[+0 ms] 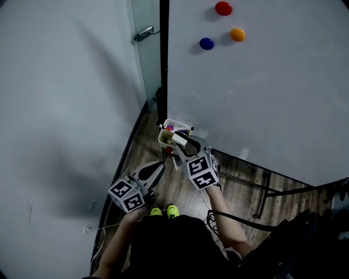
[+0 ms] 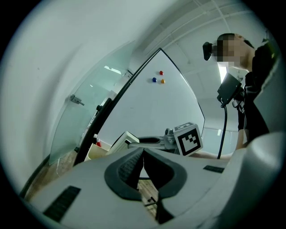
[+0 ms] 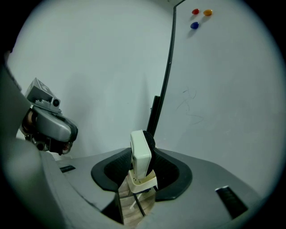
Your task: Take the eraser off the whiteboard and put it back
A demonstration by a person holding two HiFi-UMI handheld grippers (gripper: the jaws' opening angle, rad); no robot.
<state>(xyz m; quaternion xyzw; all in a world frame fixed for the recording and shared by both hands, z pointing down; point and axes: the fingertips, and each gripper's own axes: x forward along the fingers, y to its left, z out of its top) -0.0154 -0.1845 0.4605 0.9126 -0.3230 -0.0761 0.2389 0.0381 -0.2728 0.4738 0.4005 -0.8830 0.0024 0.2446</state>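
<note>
My right gripper (image 1: pixel 185 143) is shut on the eraser (image 1: pixel 178 138), a white block with a black felt face. In the right gripper view the eraser (image 3: pixel 140 157) stands upright between the jaws, just above a cream tray (image 3: pixel 143 182). That tray (image 1: pixel 163 135) hangs near the whiteboard's (image 1: pixel 262 92) lower left corner and holds markers. My left gripper (image 1: pixel 159 167) is lower and to the left, jaws together with nothing between them. The left gripper view shows the eraser (image 2: pixel 121 140) in front of the right gripper's marker cube (image 2: pixel 189 139).
Red (image 1: pixel 223 8), orange (image 1: pixel 237 34) and blue (image 1: pixel 206 43) magnets sit high on the board. A glass door with a metal handle (image 1: pixel 144 34) is left of the board's black edge. The board's stand legs (image 1: pixel 263 192) cross the wood floor. A pale wall fills the left.
</note>
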